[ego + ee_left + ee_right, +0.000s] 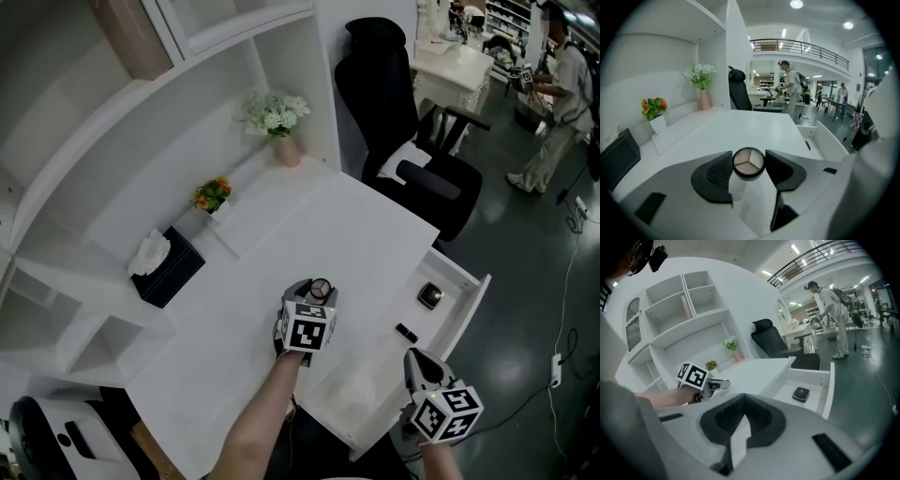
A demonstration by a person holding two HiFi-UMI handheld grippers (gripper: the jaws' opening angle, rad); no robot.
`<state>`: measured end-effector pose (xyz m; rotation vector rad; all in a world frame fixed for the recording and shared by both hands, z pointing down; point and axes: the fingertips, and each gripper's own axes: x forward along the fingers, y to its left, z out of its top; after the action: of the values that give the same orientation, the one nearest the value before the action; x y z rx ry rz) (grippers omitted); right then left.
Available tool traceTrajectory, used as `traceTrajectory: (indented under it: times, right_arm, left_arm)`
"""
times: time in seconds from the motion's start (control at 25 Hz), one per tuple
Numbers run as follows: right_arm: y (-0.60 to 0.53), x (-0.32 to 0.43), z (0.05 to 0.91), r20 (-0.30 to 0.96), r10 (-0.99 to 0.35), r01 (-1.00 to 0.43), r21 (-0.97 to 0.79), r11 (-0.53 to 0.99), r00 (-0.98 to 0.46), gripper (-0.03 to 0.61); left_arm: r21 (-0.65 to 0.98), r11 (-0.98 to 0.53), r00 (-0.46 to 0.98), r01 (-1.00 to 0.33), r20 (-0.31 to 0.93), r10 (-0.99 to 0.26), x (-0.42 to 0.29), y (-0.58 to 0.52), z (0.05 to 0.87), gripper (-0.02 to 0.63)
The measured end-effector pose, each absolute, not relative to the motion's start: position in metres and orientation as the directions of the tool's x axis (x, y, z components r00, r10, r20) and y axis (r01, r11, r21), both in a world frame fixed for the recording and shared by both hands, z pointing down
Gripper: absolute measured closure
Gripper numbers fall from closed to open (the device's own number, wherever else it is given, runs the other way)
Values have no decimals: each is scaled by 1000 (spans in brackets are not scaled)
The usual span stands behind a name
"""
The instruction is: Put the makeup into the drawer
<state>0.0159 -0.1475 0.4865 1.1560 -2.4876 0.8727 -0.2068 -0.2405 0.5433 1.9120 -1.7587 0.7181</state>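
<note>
1. White desk [361, 230] lies under your two grippers, and its drawer [472, 305] stands pulled out at the side edge.
2. The fingers of your left gripper [748, 165] are closed on a round makeup compact [748, 161]. Both pads touch its black rim, one on each side. Its top shows three shades and faces toward the gripper's camera.
3. The fingers of your right gripper [742, 417] are pressed together, with nothing between them.
4. Ahead of the right fingers, inside the open drawer, lies a square black compact [430, 295]. A small black stick-shaped item [406, 332] lies nearer to those fingers, also in the drawer.
5. The drawer is to the right of the left fingers, so the round compact is well apart from it, over the desk top.
6. Left of the left fingers stands a black tissue box [167, 270]. Beyond it are orange flowers [212, 194], and farther still a pink vase with white flowers [278, 122].
7. Past the far end of the desk stands a black office chair [389, 112].
</note>
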Motion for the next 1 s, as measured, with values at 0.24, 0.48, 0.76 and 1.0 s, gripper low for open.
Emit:
traceTrajectory:
  times: [0.24, 0.48, 0.76, 1.0]
  right_arm:
    - [-119, 21, 477, 449, -628, -771, -402, 493, -636, 577]
    - [-84, 35, 475, 444, -659, -792, -400, 461, -608, 577]
    - [-46, 53, 479, 455, -691, -822, -404, 402, -562, 577]
    - [-31, 77, 483, 472, -721, -852, -400, 338, -508, 577]
  left_arm:
    - [3, -143, 114, -990, 623, -774, -181, -189, 531, 393]
    - [33, -246, 214, -969, 613, -760, -133, -140, 532, 393]
    - [21, -415, 334, -909, 630, -701, -67, -93, 545, 393]
    - [32, -507, 397, -861, 665, -632, -29, -76, 573, 393]
